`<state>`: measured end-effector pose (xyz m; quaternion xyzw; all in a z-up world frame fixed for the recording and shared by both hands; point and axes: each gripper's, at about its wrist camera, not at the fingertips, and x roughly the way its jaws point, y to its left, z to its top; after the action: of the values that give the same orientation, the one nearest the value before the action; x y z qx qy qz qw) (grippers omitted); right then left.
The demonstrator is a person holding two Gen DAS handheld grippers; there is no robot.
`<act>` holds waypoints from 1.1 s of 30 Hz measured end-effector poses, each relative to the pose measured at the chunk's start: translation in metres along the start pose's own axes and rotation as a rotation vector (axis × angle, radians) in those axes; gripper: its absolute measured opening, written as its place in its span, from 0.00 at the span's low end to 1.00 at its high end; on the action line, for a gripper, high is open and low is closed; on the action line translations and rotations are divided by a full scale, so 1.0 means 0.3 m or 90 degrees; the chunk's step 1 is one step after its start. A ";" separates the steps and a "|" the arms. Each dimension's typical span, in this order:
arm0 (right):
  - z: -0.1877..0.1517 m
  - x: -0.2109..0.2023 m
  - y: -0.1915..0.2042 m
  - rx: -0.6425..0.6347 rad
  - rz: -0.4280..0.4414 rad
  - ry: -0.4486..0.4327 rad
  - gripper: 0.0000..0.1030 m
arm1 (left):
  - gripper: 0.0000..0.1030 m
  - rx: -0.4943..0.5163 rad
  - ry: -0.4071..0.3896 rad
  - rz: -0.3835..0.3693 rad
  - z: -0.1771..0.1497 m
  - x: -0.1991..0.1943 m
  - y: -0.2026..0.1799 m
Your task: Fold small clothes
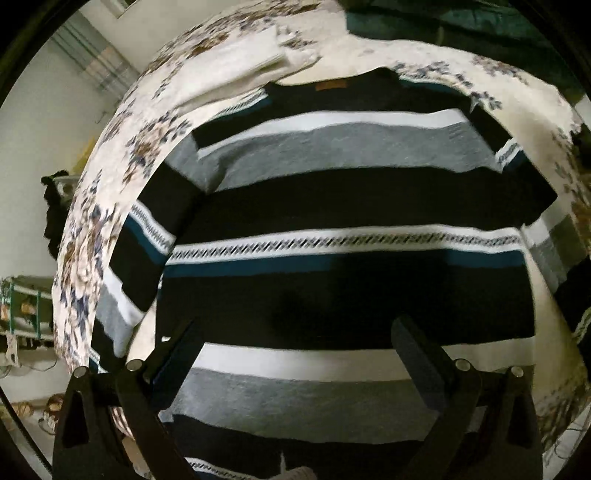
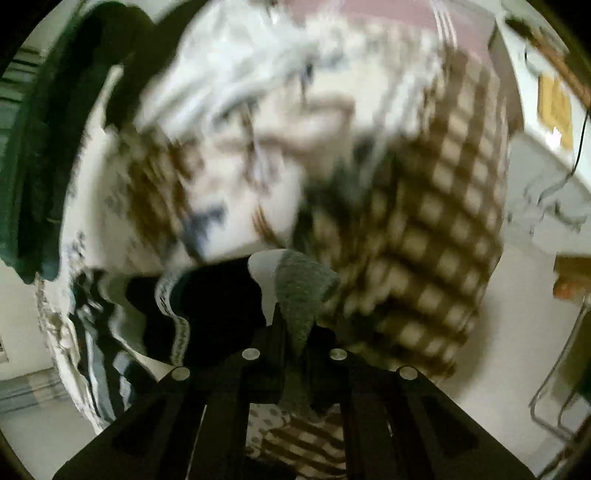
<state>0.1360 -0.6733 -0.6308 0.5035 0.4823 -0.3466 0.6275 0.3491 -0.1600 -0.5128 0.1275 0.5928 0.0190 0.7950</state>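
A striped sweater (image 1: 332,199) in black, grey, white and teal lies flat on a floral bedspread (image 1: 96,206), collar at the far side, its left sleeve folded along the body. My left gripper (image 1: 295,332) is open and hovers over the sweater's lower part, holding nothing. My right gripper (image 2: 295,325) is shut on a grey and white part of the sweater (image 2: 299,291), with black striped fabric hanging to its left. The right wrist view is blurred.
A folded white cloth (image 1: 243,62) lies on the bed beyond the collar. A dark green item (image 1: 443,22) is at the far edge. A brown checked blanket (image 2: 436,221) and a pile of pale clothes (image 2: 240,92) lie ahead of my right gripper.
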 end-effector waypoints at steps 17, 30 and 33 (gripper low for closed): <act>-0.006 0.223 -0.234 0.297 0.143 0.079 0.62 | 1.00 0.000 0.041 -0.068 -0.007 0.085 -0.156; 0.114 0.093 0.128 0.141 0.132 -0.102 0.09 | 1.00 -0.098 0.057 -0.019 -0.048 0.139 0.124; 0.075 -0.026 0.435 -0.002 0.142 -0.115 0.08 | 1.00 -0.152 0.065 -0.003 -0.067 0.157 0.252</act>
<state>0.2596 -0.6626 -0.5841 0.5198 0.3654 -0.3182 0.7035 0.3533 -0.0748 -0.5453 0.0294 0.6261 0.0943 0.7735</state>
